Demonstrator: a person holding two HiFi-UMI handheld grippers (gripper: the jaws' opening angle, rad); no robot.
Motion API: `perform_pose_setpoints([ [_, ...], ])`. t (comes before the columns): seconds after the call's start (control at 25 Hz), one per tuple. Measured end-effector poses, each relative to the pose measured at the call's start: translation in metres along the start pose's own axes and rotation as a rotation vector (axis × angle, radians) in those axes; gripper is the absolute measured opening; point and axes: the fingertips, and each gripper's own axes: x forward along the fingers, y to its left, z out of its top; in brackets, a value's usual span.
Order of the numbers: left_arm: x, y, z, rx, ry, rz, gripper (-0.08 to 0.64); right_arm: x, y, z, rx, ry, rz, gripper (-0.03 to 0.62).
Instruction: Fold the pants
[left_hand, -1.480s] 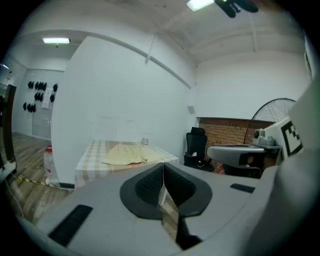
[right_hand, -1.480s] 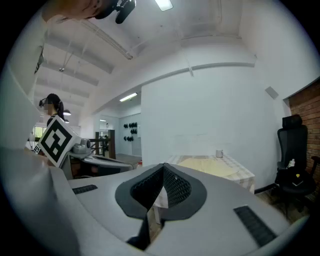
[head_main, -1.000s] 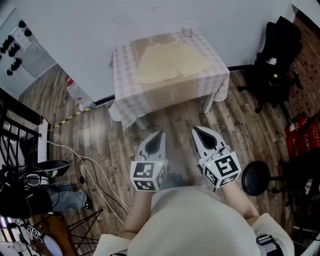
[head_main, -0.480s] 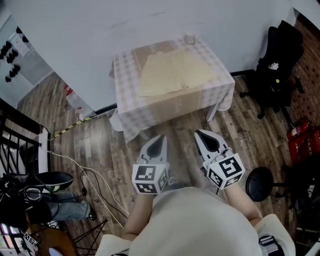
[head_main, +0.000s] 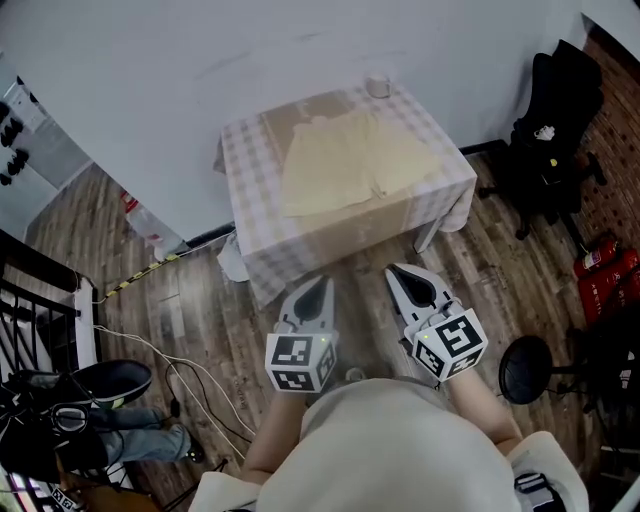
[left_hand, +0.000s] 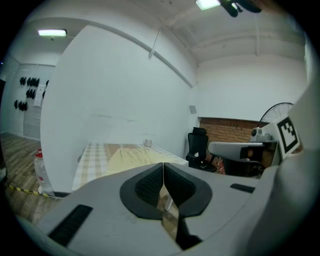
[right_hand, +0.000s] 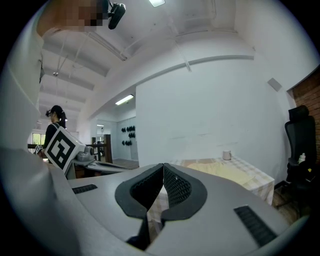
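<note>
Pants (head_main: 350, 160), flat on the far desk (head_main: 248, 205): soft, light, limp; I should pinch edge corners. My left claw (head_main: 315, 290) and right claw (head_main: 408, 282) are closed, empty.

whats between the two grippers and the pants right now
In the head view, only a strip of wood floor and the checked tablecloth, hanging at the front, separate the shut, empty left gripper and right gripper from the pants.
</note>
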Motion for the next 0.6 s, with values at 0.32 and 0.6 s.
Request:
perform_pose_setpoints([
  [0.32,0.020,0.029,0.004,-0.020,0.022,0.014,0.005,0.028,-0.003,0.001,0.003,0.013,0.011,0.000],
  [0.6,0.055,0.048,-0.001,-0.038,0.039,0.062,0.005,0.063,-0.028,-0.007,0.003,0.021,0.050,0.000],
])
